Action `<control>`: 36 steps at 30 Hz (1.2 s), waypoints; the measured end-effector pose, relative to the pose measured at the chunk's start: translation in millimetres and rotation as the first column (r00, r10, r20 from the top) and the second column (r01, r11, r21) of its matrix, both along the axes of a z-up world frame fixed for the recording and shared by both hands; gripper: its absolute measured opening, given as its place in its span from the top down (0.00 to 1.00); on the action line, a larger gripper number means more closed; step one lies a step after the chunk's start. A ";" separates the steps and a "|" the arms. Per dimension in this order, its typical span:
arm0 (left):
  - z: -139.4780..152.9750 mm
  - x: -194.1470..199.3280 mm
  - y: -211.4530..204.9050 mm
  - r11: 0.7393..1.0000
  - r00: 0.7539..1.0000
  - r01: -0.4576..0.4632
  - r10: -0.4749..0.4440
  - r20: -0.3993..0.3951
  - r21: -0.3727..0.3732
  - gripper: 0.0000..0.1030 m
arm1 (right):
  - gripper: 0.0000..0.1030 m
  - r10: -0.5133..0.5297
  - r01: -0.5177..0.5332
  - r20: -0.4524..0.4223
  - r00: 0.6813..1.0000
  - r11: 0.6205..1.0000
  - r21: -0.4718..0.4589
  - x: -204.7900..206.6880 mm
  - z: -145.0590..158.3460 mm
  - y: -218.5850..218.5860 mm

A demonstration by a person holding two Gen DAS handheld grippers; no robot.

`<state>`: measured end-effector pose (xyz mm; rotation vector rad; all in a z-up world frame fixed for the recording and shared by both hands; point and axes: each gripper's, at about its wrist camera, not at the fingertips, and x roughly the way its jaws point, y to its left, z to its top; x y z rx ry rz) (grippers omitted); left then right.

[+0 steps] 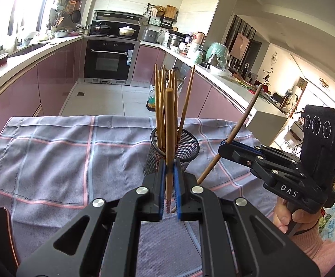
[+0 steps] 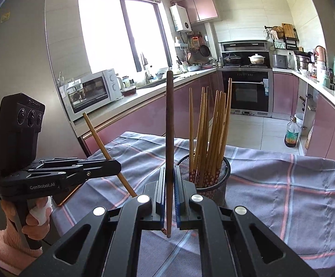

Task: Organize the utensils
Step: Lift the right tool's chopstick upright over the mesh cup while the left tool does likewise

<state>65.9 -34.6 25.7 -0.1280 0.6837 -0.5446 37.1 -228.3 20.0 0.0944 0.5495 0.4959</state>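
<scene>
The left gripper (image 1: 169, 180) pinches a light wooden chopstick (image 1: 169, 124); the right gripper (image 2: 168, 198) pinches a dark brown chopstick (image 2: 169, 138); both should tip upright over the black mesh cup (image 2: 222, 173), then drop in slowly.

Chopsticks (image 2: 210, 136) upright in mesh cup (image 2: 216, 180) on cloth (image 2: 294, 184), perhaps mid-table; 1 tool (image 2: 168, 192) each side, nearer.

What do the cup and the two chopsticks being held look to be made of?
Cup: black metal wire mesh, see-through weave. Light chopstick in the left gripper: likely bamboo or wood, matte tan. Dark chopstick in the right gripper: probably dark-stained wood, matte brown.
</scene>
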 end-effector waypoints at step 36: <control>78.5 -11.3 6.1 0.999 0.981 0.013 -0.003 0.195 -0.049 0.93 | 0.95 -0.042 0.042 0.168 0.985 0.999 0.002 1.4 50.7 -16.7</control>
